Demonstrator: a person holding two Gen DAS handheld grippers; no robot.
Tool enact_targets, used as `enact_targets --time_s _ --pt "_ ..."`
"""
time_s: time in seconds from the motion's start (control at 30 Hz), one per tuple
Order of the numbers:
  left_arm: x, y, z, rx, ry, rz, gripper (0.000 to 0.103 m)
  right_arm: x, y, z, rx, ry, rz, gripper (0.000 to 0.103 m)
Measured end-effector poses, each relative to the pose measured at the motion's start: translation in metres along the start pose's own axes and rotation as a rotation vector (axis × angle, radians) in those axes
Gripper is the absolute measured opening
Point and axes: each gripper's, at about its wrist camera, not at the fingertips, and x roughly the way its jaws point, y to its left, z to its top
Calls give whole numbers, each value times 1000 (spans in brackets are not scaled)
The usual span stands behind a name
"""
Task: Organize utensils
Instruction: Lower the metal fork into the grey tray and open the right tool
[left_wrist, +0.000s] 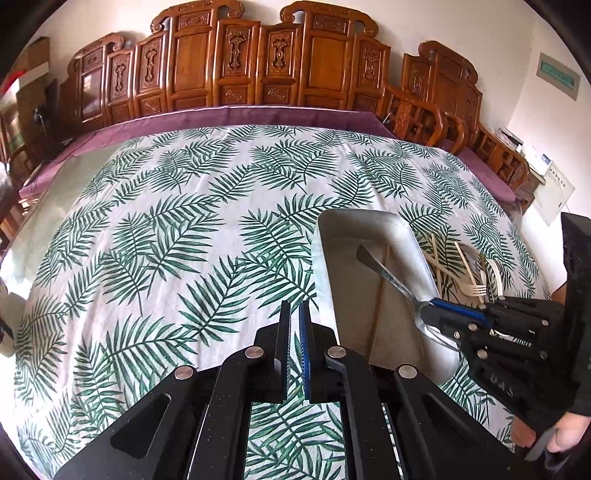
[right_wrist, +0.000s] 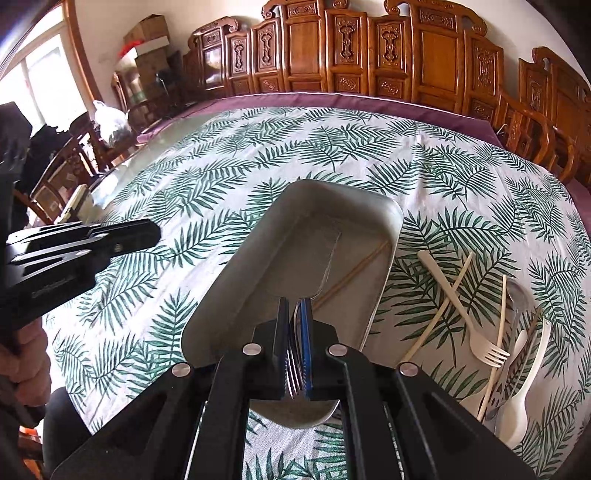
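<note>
Right claw (right_wrist: 294, 325) grips a metal fork (left_wrist: 384, 275) near its tines, handle angled down into the tray (right_wrist: 236, 266). Judged light, stiff, slippery; the flat neck suits the pads. Left claw (left_wrist: 294, 345) is closed, empty, over bare surface (left_wrist: 166, 221). Only the right view shows the utensil pile (right_wrist: 509, 332) right of the tray; the left view shows the fork whole.

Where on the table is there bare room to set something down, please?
The leaf-print tablecloth lies bare across its whole left and far stretch, from the rectangular metal tray to the purple edge strip. It is crowded right of the tray, where pale disposable forks and sticks lie piled. Inside the tray lies one thin wooden stick, and the metal fork hangs over it.
</note>
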Motion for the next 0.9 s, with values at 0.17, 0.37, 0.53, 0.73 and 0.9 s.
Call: enact_targets --time_s 0.17,0.37,0.53,0.73,0.9 --pt "-4 2 -1 3 -4 3 4 5 -2 3 9 4 -6 7" --pt "-7 3 -4 15 -5 13 4 3 0 3 13 -3 4 7" --pt "-8 1 -6 15 -2 12 4 0 2 4 13 -7 25 7" --pt "-11 -10 -9 27 -4 -1 4 -26 -10 1 18 -53 44 7" --pt "-14 -31 -10 46 -13 -34 4 -60 -41 -17 7 -88 11 7"
